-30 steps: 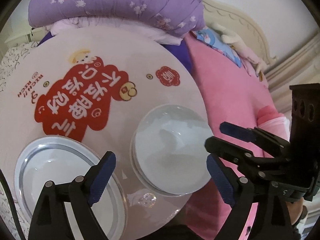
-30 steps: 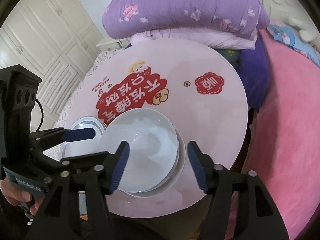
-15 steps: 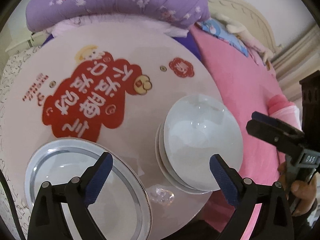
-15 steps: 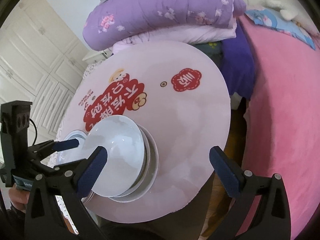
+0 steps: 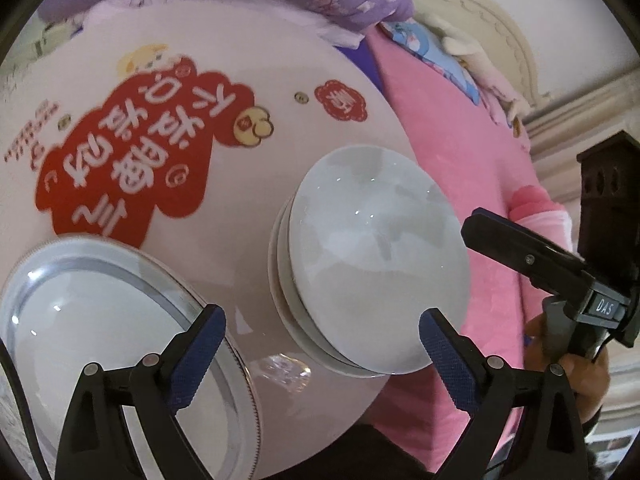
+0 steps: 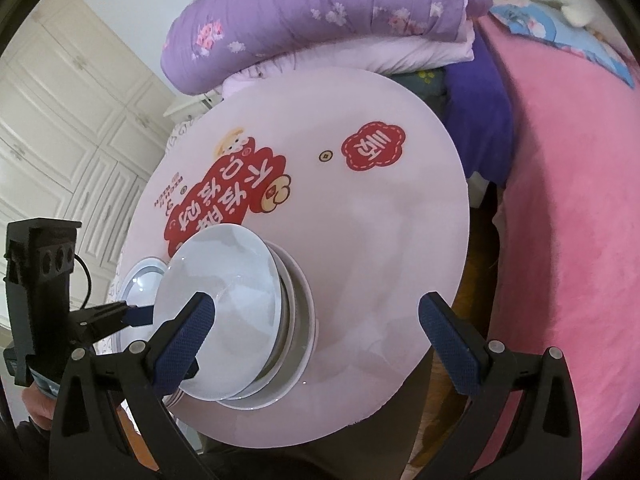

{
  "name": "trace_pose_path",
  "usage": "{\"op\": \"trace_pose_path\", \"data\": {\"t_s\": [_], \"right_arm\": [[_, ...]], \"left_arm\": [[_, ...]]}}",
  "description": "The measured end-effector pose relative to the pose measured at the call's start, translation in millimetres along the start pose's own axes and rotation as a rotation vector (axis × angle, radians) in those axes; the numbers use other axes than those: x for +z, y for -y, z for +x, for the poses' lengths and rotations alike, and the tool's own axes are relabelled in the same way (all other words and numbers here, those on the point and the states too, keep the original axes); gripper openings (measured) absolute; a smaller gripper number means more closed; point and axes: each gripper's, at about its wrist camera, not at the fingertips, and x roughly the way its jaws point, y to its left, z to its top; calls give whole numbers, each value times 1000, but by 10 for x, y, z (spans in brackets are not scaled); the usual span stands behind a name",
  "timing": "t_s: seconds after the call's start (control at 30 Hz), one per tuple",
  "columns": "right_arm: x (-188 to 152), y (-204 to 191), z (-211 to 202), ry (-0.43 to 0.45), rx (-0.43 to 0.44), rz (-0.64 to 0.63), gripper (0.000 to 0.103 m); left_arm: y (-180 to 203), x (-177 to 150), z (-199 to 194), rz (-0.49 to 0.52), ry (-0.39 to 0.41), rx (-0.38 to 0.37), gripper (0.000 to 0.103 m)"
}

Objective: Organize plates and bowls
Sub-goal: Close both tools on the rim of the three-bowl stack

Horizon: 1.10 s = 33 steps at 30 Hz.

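Both the left hand-held gripper and the right hand-held gripper stand spread and empty. The stack of white ceramic bowls rests at 5 o'clock on the round pink surface, the shiny metal plate at 7 o'clock. Stacking seems done; next probably the plate.

A stack of white bowls sits upright on the round counter, close to its near right edge; the top bowl is wide, shallow and glossy, nested in at least two others whose rims show beneath it. A silver-rimmed plate lies flat at the near left edge, well apart from the bowls.
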Motion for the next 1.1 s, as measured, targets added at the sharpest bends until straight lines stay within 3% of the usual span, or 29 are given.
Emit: {"op": "trace_pose_path", "data": {"t_s": [0.33,0.53,0.73,0.87,0.93,1.07,1.1], "right_arm": [[-12,-23,158,-38,1,-10,103],[-4,12,218,-51,-7,-6,103],[-3,48,345,-78,-17,-4,103],[0,86,437,-103,6,10,101],[-7,90,479,-115,17,14,94],[-43,77,553,-146,56,17,62],[-56,66,563,-151,86,19,59]], "left_arm": [[-97,19,189,-110,-1,-78,93],[-89,37,308,-136,12,-72,88],[-54,26,293,-131,49,-24,75],[-48,9,327,-133,31,-14,57],[-42,-11,373,-138,15,-31,54],[-28,-18,390,-149,24,-32,54],[-29,-20,391,-151,26,-34,54]]}}
